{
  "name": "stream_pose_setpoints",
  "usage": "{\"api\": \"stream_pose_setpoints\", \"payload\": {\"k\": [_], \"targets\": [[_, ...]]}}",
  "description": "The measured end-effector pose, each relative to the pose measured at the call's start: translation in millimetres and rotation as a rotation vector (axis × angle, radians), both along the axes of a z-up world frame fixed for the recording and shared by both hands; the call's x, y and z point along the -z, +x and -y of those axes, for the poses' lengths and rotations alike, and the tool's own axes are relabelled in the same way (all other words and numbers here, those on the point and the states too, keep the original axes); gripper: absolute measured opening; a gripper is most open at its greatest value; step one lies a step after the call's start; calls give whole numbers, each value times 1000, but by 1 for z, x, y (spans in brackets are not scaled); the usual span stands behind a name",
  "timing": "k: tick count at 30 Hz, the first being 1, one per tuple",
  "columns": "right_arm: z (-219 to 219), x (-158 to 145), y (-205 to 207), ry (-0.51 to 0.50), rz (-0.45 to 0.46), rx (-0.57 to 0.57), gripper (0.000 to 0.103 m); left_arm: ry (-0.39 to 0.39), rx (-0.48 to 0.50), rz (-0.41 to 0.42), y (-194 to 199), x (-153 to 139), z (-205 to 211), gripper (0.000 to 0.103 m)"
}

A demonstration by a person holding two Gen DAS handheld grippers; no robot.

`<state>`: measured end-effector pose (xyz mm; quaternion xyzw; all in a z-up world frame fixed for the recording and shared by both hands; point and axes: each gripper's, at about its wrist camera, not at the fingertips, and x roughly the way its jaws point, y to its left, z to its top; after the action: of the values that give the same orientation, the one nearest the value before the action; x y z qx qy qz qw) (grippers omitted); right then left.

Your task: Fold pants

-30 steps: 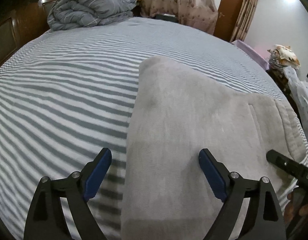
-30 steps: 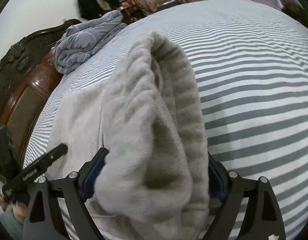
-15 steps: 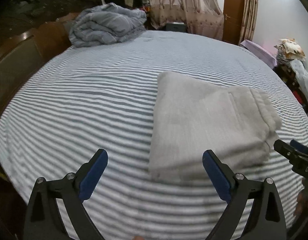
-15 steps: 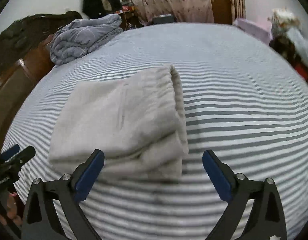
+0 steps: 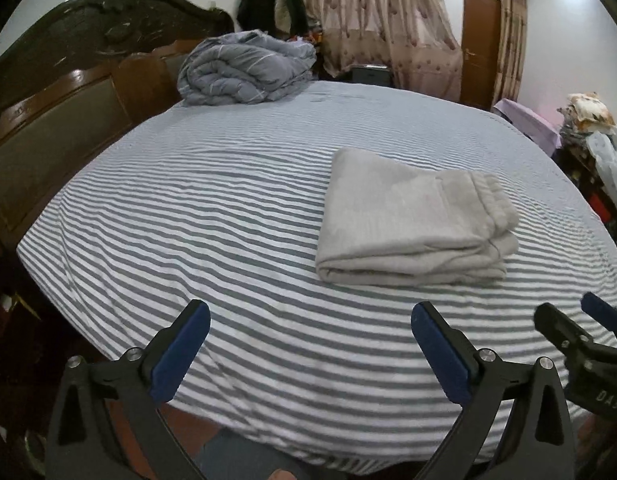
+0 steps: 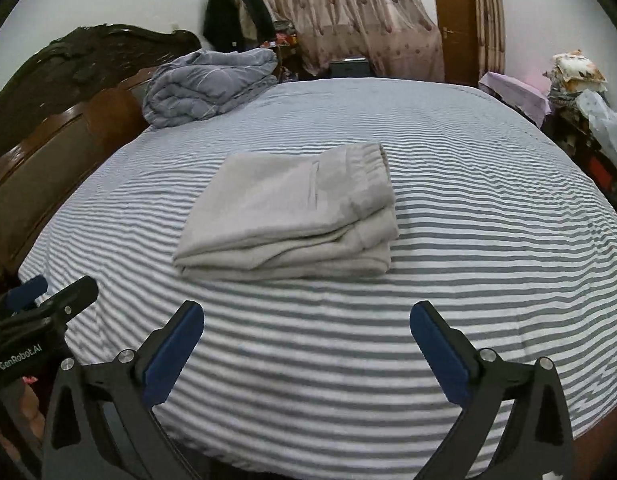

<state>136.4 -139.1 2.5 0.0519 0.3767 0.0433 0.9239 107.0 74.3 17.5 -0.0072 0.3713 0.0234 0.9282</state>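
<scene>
The left gripper (image 5: pixel 310 344) stood with its blue-padded jaws spread wide and nothing between them; they had just been opening further. Only striped sheet showed in the gap. The right gripper (image 6: pixel 307 344) was the same: jaws at full spread, just widened, empty, hovering over the near edge of the bed (image 6: pixel 488 208). Neither touched the cloth.

Beyond both sets of fingers lay the pants (image 6: pixel 292 210), light grey and soft, folded into a compact stack of several layers. They rested flat on the grey-and-white striped sheet, toward the near half of the mattress, well apart from both grippers. In the left wrist view the pants (image 5: pixel 412 228) sat to the right of centre, with the elastic waistband at their right end.

At the far left corner of the bed a blue-grey duvet (image 5: pixel 244 70) was bundled against the dark carved headboard (image 5: pixel 68 92). Farther off hung patterned curtains (image 6: pixel 360 16), with a brown door (image 6: pixel 454 20) to their right. Dark garments (image 6: pixel 228 16) hung on the far wall, left of the curtains.
</scene>
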Motion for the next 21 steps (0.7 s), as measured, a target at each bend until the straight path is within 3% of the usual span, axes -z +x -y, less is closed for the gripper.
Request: {"api": "stream_pose_setpoints", "payload": {"k": [8, 21], "targets": [[-6, -6, -28, -58, 27, -2, 102, 14, 34, 3, -26, -5, 19, 100], [-7, -4, -36, -82, 17, 2, 102, 49, -13, 7, -35, 1, 21, 100]]}}
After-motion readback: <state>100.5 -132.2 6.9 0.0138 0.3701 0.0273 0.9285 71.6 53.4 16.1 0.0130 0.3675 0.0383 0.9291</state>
